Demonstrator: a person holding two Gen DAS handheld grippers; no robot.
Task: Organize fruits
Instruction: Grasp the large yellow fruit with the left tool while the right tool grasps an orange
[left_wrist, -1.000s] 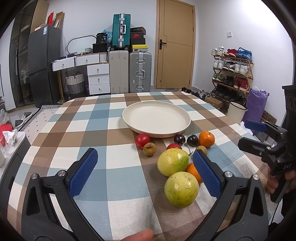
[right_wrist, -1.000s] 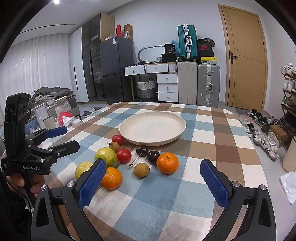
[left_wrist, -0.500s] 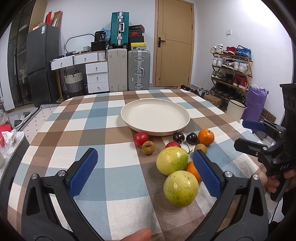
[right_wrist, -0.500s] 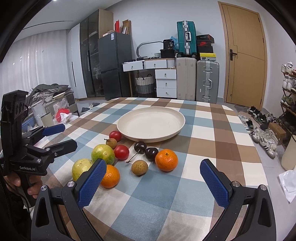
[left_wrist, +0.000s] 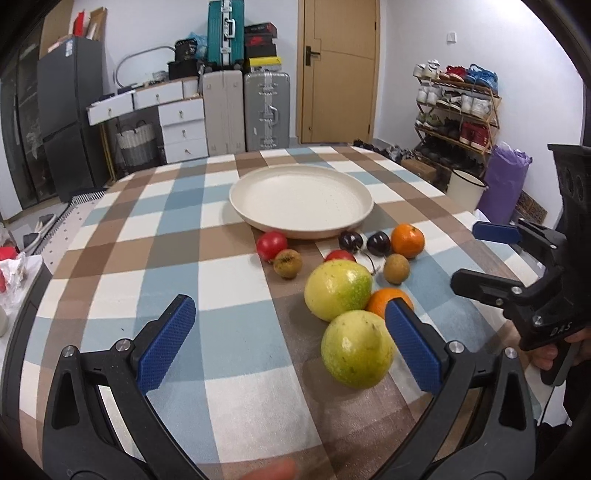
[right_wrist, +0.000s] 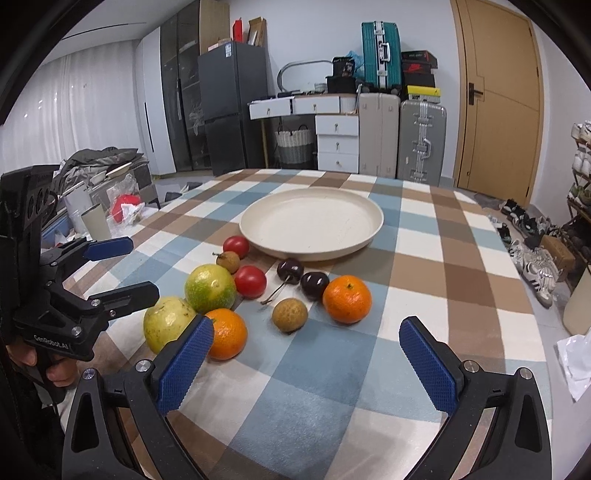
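Left gripper hangs low over the checked tablecloth with its blue pads spread wide and nothing between them, and the right gripper is the same deal, jaws wide apart and not pinching anything. Using the cream plate as the landmark: it sits bare in the middle of the table, and all the fruit is bunched on the cloth along its near edge, none on it. Closest to the plate are a red fruit and two dark cherries, with a second red fruit between them, a bit further out. A small brown fruit sits just beside the first red one. Further from the plate are an orange and another brown fruit, then a green-yellow fruit touching a second orange. Furthest out is a yellow-green fruit, just beside the left gripper's right pad.
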